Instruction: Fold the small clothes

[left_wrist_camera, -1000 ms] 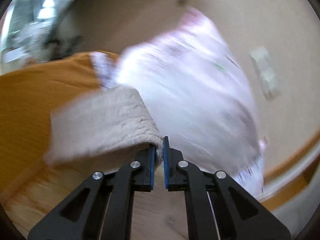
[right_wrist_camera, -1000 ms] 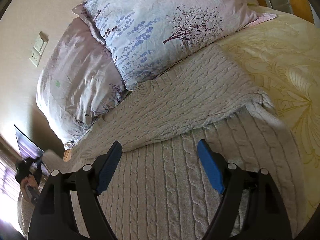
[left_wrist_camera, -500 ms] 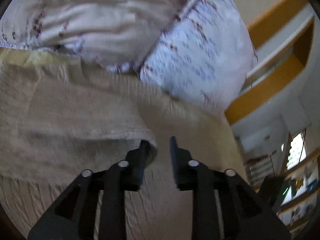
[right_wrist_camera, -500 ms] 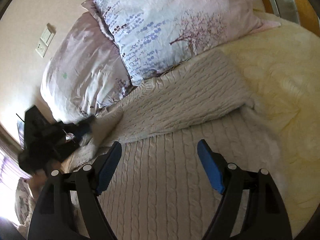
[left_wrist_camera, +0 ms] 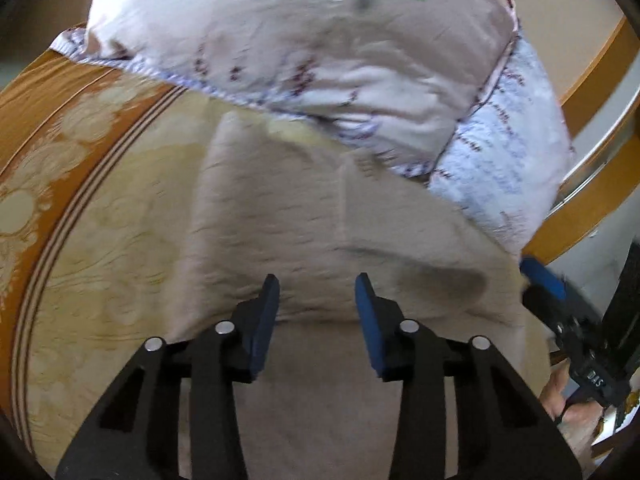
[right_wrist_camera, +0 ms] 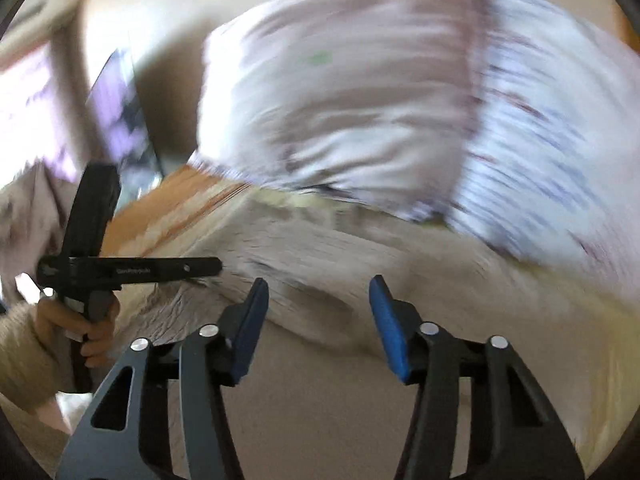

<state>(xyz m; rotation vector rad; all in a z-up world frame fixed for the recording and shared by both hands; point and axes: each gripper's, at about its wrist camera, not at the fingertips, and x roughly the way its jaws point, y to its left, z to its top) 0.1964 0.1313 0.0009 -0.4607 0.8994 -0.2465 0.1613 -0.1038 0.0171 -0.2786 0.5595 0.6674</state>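
Left gripper (left_wrist_camera: 316,294) has let go of the sleeve; sweater (left_wrist_camera: 320,232) lies folded directly ahead.
Both sets of jaws stand apart, right gripper (right_wrist_camera: 316,300) empty above the knit; next fold pending.

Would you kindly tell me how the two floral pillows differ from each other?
The pale pink floral pillow is pinkish with a green clover mark; the light blue floral pillow is bluish with rows of purple sprigs. The pink one sits left, the blue one right, at the bed's wooden edge. Both stand behind the beige knitted sweater.
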